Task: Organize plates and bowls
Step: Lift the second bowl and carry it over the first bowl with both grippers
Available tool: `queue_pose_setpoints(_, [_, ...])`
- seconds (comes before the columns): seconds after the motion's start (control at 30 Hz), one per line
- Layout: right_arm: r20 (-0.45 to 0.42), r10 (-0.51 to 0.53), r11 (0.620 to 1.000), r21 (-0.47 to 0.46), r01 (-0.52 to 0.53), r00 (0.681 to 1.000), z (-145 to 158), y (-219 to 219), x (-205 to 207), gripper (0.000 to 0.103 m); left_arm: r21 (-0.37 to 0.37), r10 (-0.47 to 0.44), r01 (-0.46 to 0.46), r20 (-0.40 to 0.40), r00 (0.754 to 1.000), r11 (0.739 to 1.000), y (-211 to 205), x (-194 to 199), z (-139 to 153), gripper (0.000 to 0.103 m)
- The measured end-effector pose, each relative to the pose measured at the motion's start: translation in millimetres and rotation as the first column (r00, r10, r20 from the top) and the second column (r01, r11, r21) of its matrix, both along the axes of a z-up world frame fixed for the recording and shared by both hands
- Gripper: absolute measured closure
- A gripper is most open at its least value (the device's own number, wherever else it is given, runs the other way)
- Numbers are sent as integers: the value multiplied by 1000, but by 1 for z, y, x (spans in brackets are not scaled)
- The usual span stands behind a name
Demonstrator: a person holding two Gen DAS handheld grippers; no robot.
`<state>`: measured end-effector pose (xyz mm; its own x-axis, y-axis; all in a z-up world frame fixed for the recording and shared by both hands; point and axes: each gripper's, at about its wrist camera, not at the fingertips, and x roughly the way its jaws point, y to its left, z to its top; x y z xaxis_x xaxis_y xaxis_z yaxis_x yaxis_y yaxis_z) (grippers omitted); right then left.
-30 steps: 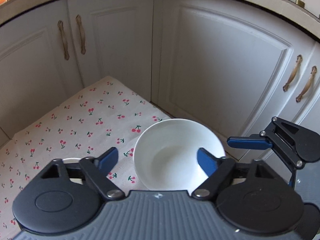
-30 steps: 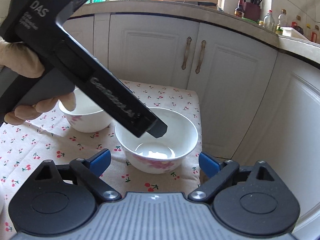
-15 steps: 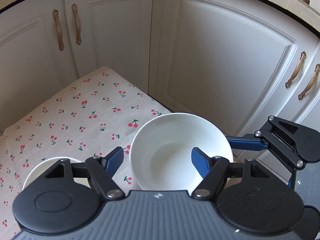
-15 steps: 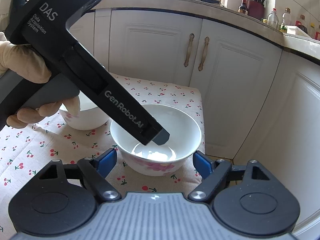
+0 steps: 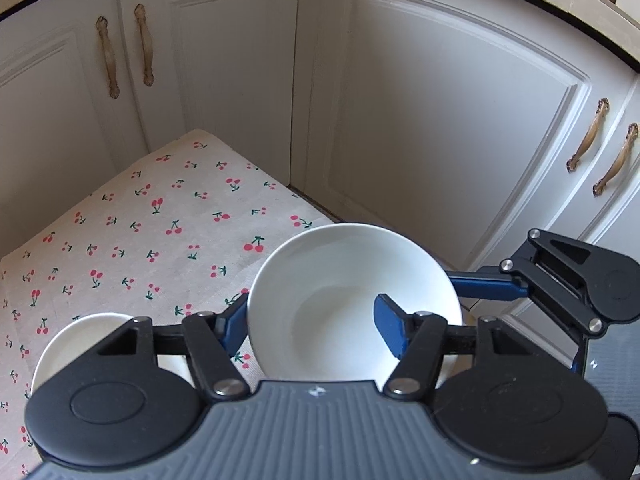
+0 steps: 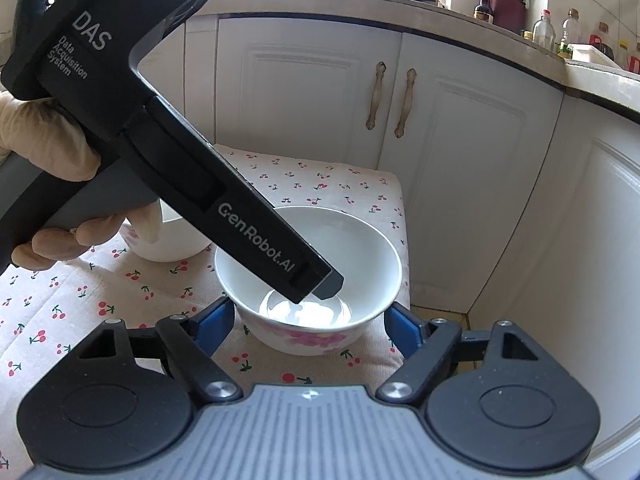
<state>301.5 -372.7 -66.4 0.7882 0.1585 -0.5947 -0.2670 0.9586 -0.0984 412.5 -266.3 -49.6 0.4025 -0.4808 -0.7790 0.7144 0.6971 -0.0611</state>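
Note:
A white bowl (image 5: 344,292) with pink flowers on its outside (image 6: 308,336) stands near the corner of the cherry-print cloth. My left gripper (image 5: 311,328) straddles its left wall, one blue finger (image 5: 234,326) against the outside and the other (image 5: 390,330) inside. Its jaws are closing and the inner pad is still clear of the wall. My right gripper (image 6: 308,324) has its pads against the bowl's lower wall on both sides. One of its fingers (image 5: 484,288) shows beside the rim. A second white bowl (image 5: 72,344) stands to the left.
The cloth (image 5: 160,240) covers a low table that ends just right of the bowl. White cupboard doors (image 5: 440,120) close in behind and to the right. A gloved hand (image 6: 48,152) holds the left gripper, partly hiding the second bowl (image 6: 176,244). Bottles line the counter (image 6: 560,32).
My left gripper's jaws have narrowed and come down over the bowl's left wall, one finger now inside. The right gripper's fingers have drawn in against the bowl's sides.

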Motion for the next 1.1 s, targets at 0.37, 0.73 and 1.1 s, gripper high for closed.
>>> queue_pose_setpoints(0.37, [17, 13, 1000, -27, -13, 1000, 25, 11, -15, 18, -17, 6, -5, 25, 1000, 1000, 11, -22, 20, 39])
queue_pose_setpoints(0.73, [41, 48, 999, -17, -47, 998, 53, 32, -51, 18, -22, 37, -36, 72, 997, 999, 41, -67, 48, 36])
queue_pose_setpoints(1.1, [47, 85, 996, -24, -84, 995, 63, 60, -85, 18, -28, 66, -64, 93, 993, 998, 73, -108, 61, 34])
